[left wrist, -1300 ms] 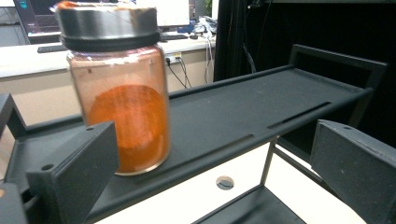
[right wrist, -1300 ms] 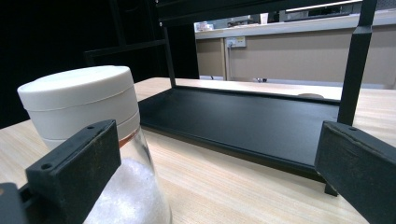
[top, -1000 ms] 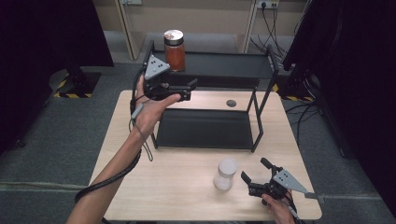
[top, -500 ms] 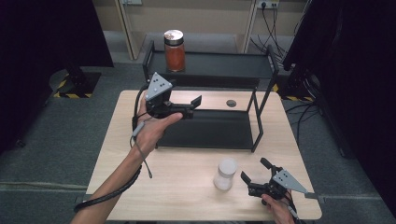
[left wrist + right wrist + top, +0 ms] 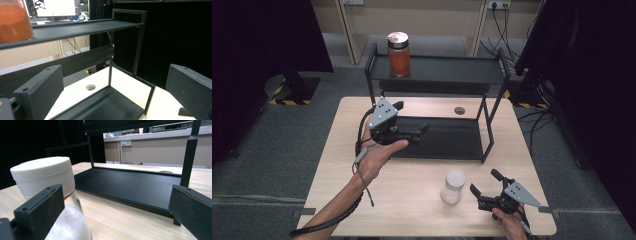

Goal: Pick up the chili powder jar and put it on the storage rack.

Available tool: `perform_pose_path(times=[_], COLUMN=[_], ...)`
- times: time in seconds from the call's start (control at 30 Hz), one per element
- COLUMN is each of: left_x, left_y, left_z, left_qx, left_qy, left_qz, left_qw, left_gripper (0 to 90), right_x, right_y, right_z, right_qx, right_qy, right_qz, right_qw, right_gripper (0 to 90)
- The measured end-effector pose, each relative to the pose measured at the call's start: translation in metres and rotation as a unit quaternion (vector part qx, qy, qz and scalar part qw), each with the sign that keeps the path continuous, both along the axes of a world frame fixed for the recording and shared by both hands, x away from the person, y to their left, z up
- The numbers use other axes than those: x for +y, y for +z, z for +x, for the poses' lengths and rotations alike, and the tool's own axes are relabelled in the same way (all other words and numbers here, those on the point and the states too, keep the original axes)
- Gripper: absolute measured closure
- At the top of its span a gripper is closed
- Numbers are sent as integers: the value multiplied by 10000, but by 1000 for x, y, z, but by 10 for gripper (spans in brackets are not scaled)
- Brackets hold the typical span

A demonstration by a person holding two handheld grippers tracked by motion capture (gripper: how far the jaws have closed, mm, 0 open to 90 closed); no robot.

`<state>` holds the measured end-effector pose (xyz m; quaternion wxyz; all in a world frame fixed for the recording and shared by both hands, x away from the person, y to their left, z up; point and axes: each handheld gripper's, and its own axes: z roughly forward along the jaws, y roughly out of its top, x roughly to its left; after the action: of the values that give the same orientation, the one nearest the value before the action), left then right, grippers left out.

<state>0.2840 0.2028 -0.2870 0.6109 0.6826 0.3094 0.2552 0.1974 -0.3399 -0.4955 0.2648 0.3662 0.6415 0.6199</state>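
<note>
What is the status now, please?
Both grippers open: left gripper above lower shelf, right gripper beside white-lidded jar. Jar upright, untouched. Nothing between.

No text, label, brand, number or sign can be read anywhere. A monitor (image 5: pixel 53 7) behind the rack, seen in the left gripper view, shows a bright window with small marks too blurred to make out. Yellow and black hazard stripes (image 5: pixel 288 101) mark a stand's base on the floor at the left of the high view; they carry no words.
</note>
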Motion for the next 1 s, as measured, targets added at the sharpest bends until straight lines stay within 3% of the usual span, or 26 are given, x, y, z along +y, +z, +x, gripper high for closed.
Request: perform_pose_path(times=[1.0], left_x=[7], left_y=[-64], left_z=[-34], left_qx=[75], left_qy=[-395], left_qz=[-190], left_qw=[9990], left_gripper=[7], right_x=[1], right_y=[0], right_z=[0], right_qx=[-8], right_qy=[-7], right_qz=[-7], right_qw=[10000], right_gripper=[4])
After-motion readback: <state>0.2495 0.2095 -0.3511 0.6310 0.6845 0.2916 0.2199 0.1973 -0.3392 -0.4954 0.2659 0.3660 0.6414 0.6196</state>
